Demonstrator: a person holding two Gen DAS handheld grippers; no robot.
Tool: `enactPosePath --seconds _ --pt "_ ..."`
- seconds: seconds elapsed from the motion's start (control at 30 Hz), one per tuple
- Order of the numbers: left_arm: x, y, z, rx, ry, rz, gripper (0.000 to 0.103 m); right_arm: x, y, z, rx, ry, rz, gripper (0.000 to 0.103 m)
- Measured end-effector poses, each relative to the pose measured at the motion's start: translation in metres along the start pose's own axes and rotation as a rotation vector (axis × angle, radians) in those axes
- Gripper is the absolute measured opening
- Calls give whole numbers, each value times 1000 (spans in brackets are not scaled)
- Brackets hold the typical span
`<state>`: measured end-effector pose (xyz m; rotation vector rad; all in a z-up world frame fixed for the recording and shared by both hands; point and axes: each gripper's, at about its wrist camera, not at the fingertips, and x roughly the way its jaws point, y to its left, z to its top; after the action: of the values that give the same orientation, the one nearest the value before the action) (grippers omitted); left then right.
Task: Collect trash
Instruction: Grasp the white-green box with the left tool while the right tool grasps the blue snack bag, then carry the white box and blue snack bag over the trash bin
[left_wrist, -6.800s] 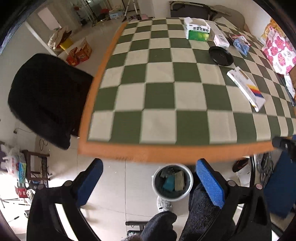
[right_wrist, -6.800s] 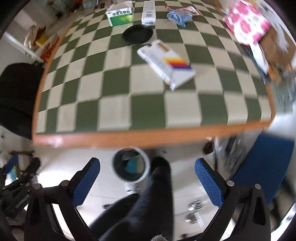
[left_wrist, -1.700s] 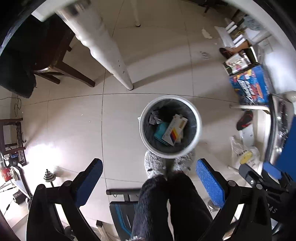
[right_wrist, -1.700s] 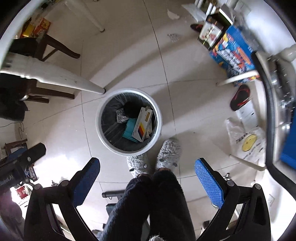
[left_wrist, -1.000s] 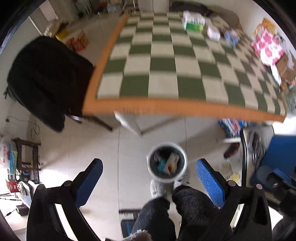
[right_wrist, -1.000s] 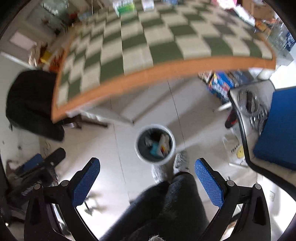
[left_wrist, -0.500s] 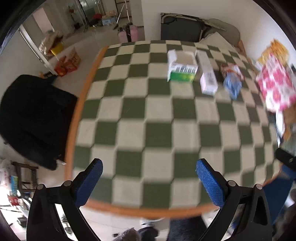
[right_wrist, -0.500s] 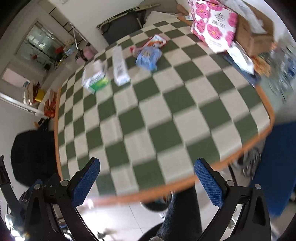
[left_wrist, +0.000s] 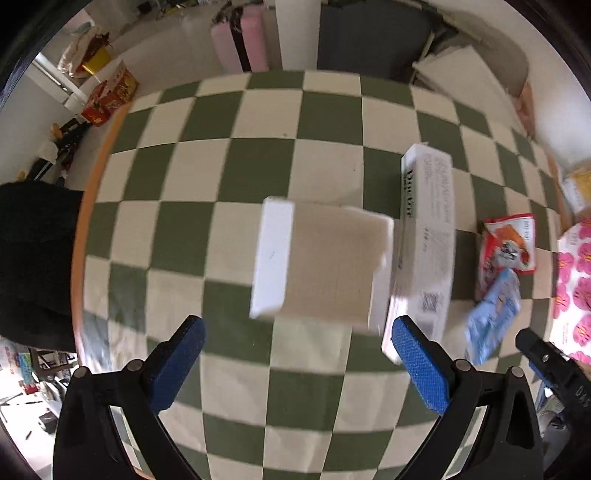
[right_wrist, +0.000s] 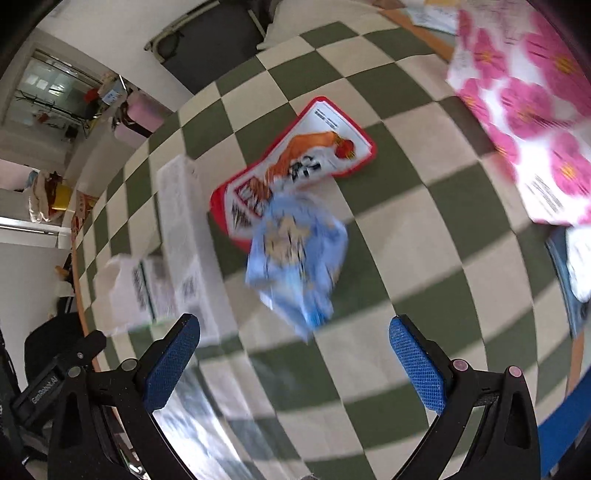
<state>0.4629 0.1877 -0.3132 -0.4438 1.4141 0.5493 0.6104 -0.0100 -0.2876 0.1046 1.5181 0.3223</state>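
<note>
The table (left_wrist: 258, 110) fills both views again — a second or so ago both cameras looked down at the floor bin, where a striped box had landed among other scraps; now the bin is out of sight and the checkered cloth is back under the grippers. That reads as one drop-off finished and the next pickup starting.

The trash still to collect lies at the far side of the table. A flat box (left_wrist: 325, 262) sits straight ahead of the left gripper (left_wrist: 295, 360), with a long carton (left_wrist: 424, 236) touching its right edge. To the right of those, a red pouch (right_wrist: 295, 166) lies partly under a blue bag (right_wrist: 295, 258), which is centred ahead of the right gripper (right_wrist: 293, 360). A pink flowered pack (right_wrist: 535, 103) lies further right; whether it counts as trash I cannot tell.

Both grippers have their fingers wide apart and hold nothing. Each lines up with its own target — left on the box, right on the bag. Both views are blurred, so the grippers seem to be on the move.
</note>
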Motion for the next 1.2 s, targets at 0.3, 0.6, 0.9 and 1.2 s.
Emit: enactPosePath --seconds 0.3,0.6,0.9,1.2 --pt "44 -7 23 -4 76 7 89 60 11 36 32 79 -22 101" --pt "14 -1 6 -11 -37 18 84 62 9 38 51 46 -39 39" --pt "-29 0 -38 26 -125 42 84 27 14 12 2 -14 -7 25" --pt "-71 22 -91 29 -211 1 84 -34 30 -47 -136 -111 25 22"
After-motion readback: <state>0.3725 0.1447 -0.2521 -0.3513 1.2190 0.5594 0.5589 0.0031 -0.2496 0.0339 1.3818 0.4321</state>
